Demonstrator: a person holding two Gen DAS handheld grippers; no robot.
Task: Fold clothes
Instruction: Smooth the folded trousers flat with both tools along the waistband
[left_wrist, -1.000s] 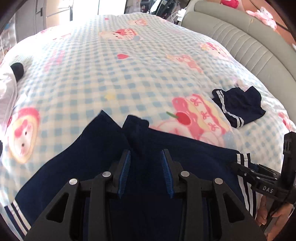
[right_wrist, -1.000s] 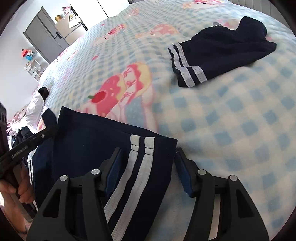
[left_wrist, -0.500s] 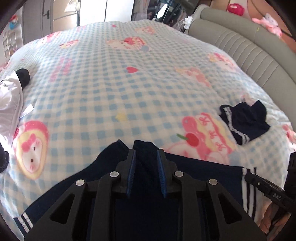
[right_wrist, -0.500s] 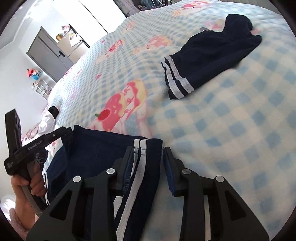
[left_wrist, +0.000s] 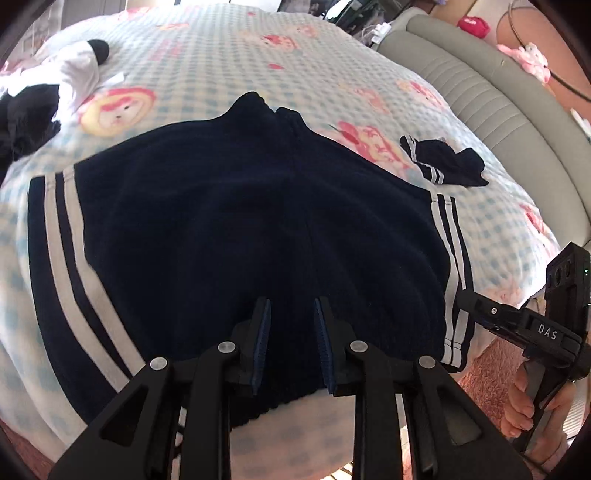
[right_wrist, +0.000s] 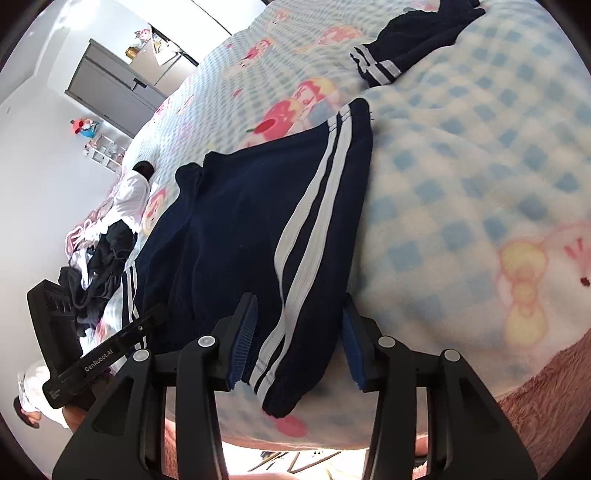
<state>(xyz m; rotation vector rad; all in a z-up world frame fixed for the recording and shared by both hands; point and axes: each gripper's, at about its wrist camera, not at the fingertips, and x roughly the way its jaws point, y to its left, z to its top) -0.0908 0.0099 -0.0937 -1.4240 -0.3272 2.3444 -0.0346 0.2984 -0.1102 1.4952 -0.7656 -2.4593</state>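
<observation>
garment: dark navy knit shorts with two white stripes down each side (left_wrist: 266, 221), spread flat across the near edge of the bed, waistband hanging toward the viewer, crotch point away toward the middle of the bed
bed cover: pale blue-and-white checked fleece blanket with pink cartoon prints (left_wrist: 207, 59), under the shorts on all sides
long axis: side seam to side seam, striped edge to striped edge, running left-right across the left wrist view
left gripper (left_wrist: 291, 343): over the middle of the waistband, blue-padded fingers a narrow gap apart with dark cloth between them; cannot tell whether pinching the hem or merely straddling it
right gripper (right_wrist: 295, 343): at the right-hand striped side seam (right_wrist: 314, 221), jaws spread wide, striped hem lying between the pads (right_wrist: 242, 341) with air on both sides, nothing clamped
deciding relation: right striped edge directly ahead of the right jaws and nearest to them; far left striped edge (left_wrist: 62, 236) well apart from both tools, nearer the left one
likely step: judged a half-fold along the centre seam, right side carried over to the left stripes, centre held down by the left tool
needs: closing on the right hem first, then a lift high enough to clear the fleece
risk: soft knit sagging and dragging the lower layer askew
other items: second small navy striped garment (left_wrist: 443, 166) lying further up the bed near the grey padded headboard (left_wrist: 498, 96); black and white clothes heap (left_wrist: 40, 96) at far left, both well apart from the shorts
</observation>
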